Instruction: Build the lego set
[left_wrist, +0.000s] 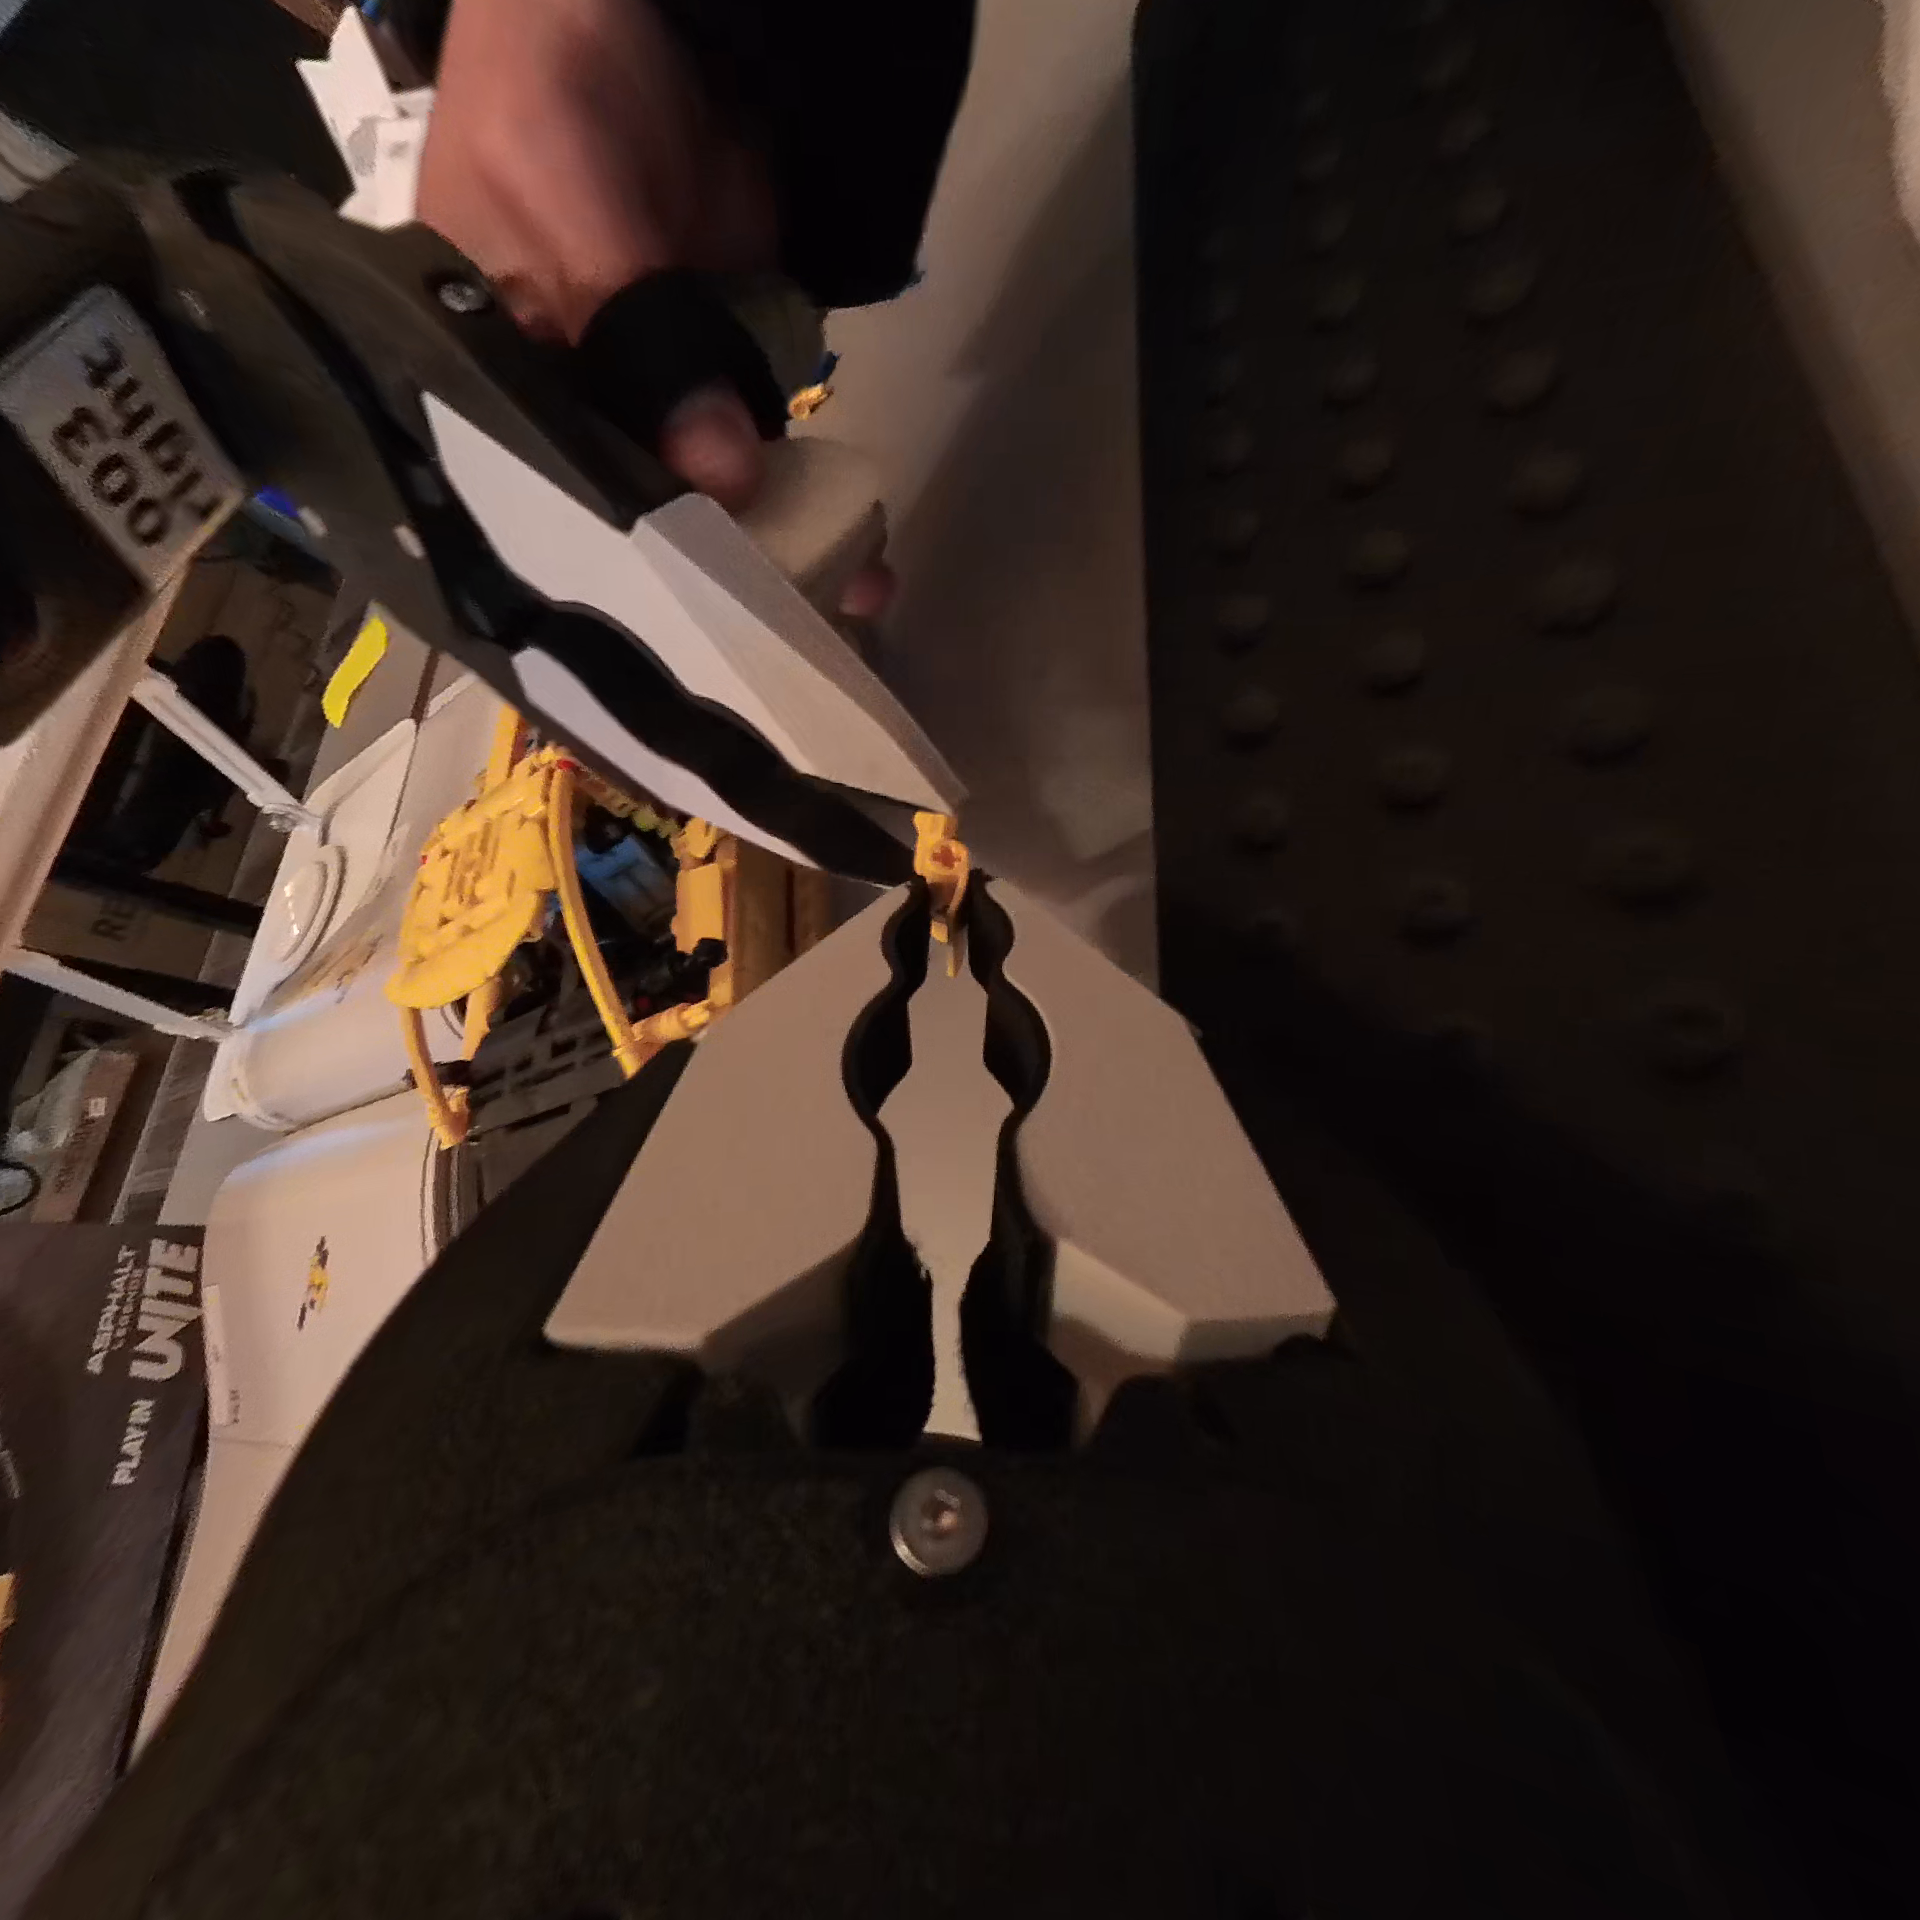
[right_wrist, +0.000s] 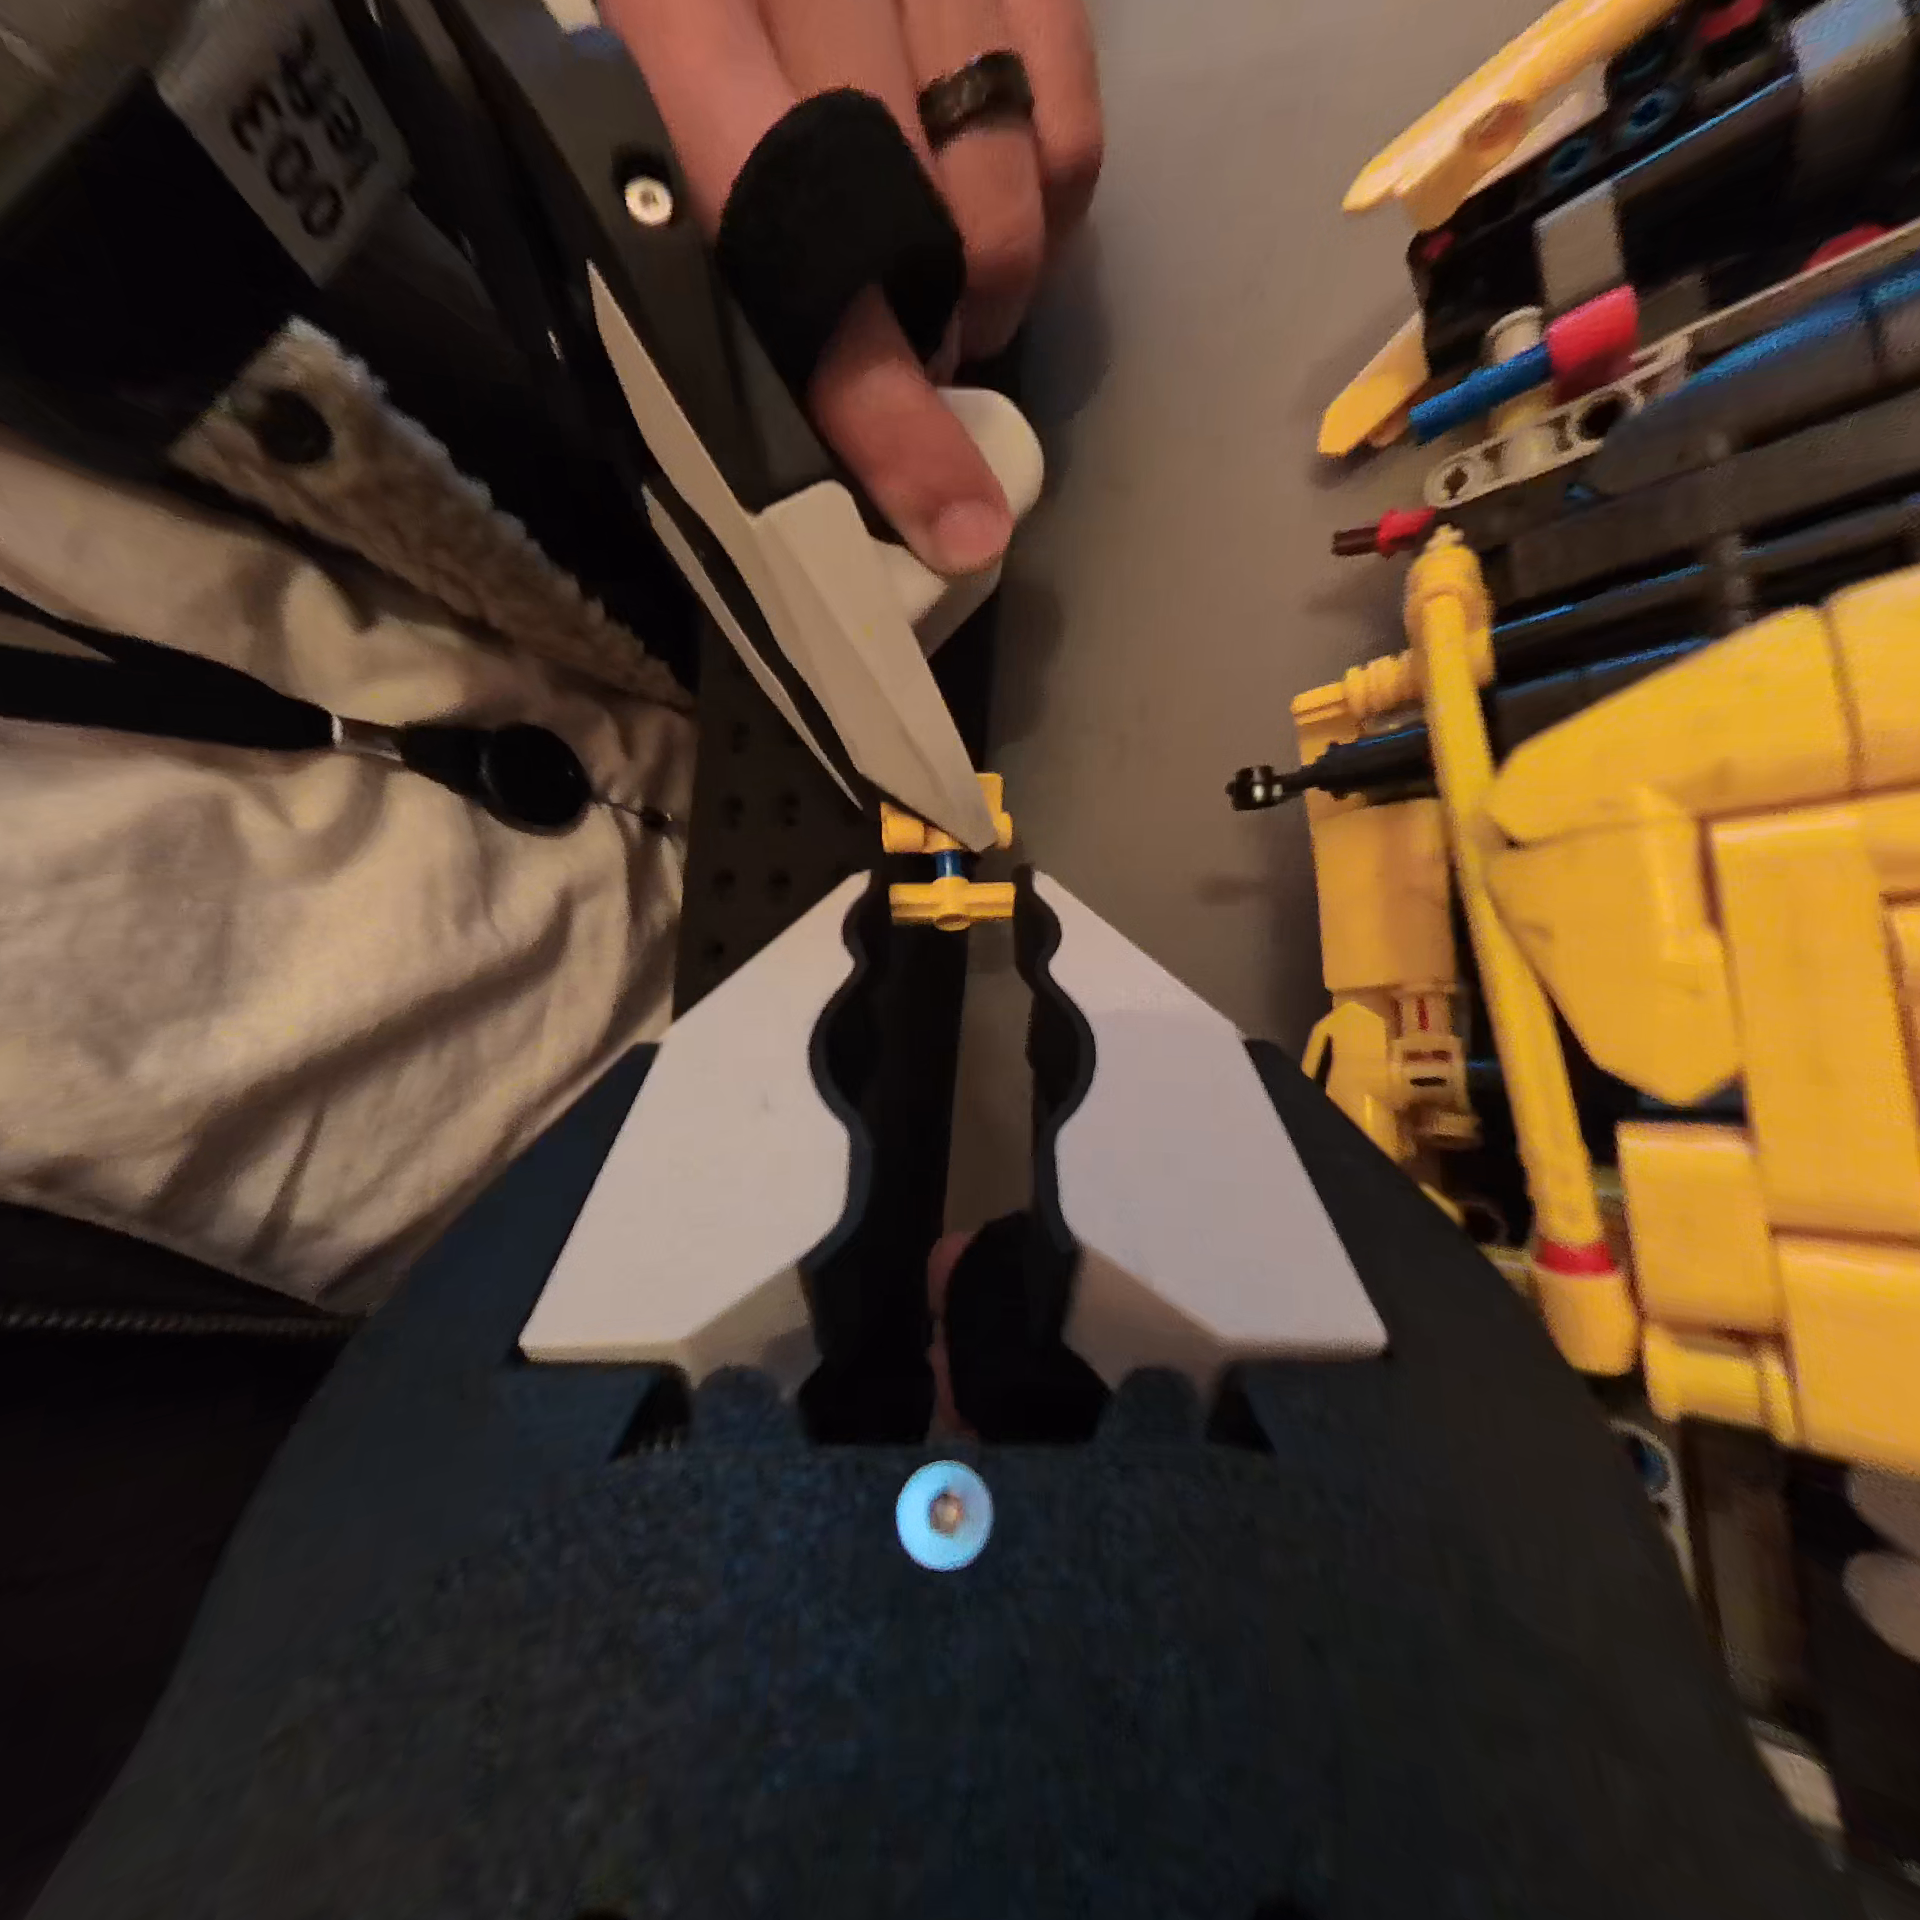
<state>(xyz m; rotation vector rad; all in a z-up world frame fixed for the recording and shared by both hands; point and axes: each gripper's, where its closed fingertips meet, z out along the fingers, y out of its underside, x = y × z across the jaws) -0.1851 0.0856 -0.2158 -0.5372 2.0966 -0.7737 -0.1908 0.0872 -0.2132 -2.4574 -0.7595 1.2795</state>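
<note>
Both grippers meet tip to tip left of the yellow lego model (right_wrist: 1662, 883): right gripper (right_wrist: 951, 902) clamps one yellow connector (right_wrist: 951, 902), left gripper (left_wrist: 945, 904) clamps the other yellow connector (left_wrist: 943, 883), aligned to push together on the blue pin (right_wrist: 948, 864)

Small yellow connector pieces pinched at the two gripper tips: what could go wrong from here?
1. The right gripper holds its small yellow cross-shaped connector only at the fingertips; a push could twist it or pop it free.
2. The left gripper also grips its small yellow connector piece at the very tip, so misalignment along the short blue pin could jam the joint.
3. The large yellow lego model stands close by; a swing could knock it.
</note>
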